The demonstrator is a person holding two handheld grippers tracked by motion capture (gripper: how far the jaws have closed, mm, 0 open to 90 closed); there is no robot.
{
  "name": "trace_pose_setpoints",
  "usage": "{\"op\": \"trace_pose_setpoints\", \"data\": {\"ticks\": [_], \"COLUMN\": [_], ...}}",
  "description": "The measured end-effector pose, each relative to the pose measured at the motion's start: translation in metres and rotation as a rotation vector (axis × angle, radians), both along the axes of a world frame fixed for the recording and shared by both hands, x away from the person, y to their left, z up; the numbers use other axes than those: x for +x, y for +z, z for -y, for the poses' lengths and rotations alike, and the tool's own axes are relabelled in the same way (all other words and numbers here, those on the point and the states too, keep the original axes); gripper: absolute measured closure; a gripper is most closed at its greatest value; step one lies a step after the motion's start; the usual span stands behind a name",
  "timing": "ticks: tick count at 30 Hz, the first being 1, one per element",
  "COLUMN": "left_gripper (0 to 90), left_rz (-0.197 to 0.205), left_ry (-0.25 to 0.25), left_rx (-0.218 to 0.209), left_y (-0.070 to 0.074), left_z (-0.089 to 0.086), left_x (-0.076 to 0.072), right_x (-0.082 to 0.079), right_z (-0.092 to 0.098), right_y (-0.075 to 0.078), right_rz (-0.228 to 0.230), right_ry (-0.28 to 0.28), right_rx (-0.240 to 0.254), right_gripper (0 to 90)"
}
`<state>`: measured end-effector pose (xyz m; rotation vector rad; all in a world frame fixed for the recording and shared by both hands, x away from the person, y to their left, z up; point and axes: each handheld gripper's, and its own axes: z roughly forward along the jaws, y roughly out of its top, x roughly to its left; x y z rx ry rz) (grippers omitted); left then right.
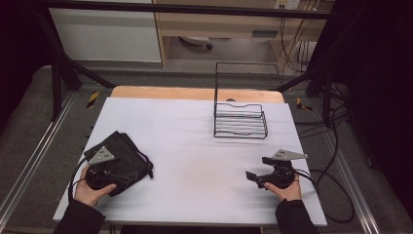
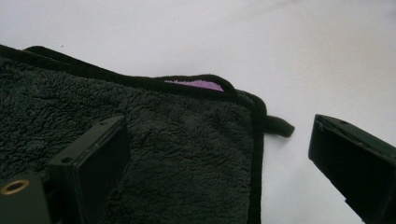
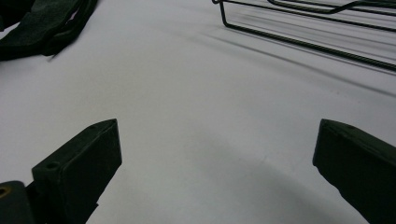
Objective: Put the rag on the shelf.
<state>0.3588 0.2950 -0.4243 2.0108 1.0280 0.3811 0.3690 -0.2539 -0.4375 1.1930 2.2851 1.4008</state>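
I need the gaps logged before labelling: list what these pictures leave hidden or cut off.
- Folded black towel: the left gripper view's edges cut it off; the purple patch under its hem is barely exposed.
- Towel's near side, high view: covered by the left gripper.
- Wire rack: right gripper view crops all but its base.
- Right gripper: jaw tips small and dark from above.

The white table is lit evenly from above, while the room's left and right edges fall into darkness. The wire rack throws soft, thin shadows on the table. In both gripper views the near jaws are blurred, and the dark towel shows little detail.
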Motion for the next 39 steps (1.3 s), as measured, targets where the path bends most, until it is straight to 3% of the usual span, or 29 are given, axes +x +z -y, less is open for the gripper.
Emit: {"op": "trace_pose_setpoints", "data": {"ticks": [18, 29, 31, 39], "left_gripper": [10.6, 28.0, 29.1, 33.9], "left_rz": [-0.026, -0.054, -0.052, -0.039], "left_ry": [-0.006, -0.002, -0.003, 0.025], "left_rx": [0.053, 0.134, 0.164, 0.208], "left_y": [0.001, -0.009, -0.012, -0.017], "left_z": [0.018, 0.036, 0.039, 0.046], "left_x": [0.002, 0.011, 0.013, 0.016], "right_x": [0.000, 0.001, 0.001, 0.002], "right_z": [-0.001, -0.002, -0.002, -0.003], "right_y": [-0.001, -0.002, -0.002, -0.003], "right_rz": [-0.011, -0.018, -0.015, -0.021], "right_ry": [-0.004, -0.004, -0.003, -0.005], "right_rx": [-0.016, -0.028, -0.033, -0.040], "right_gripper": [1.8, 1.8, 1.9, 1.9]}}
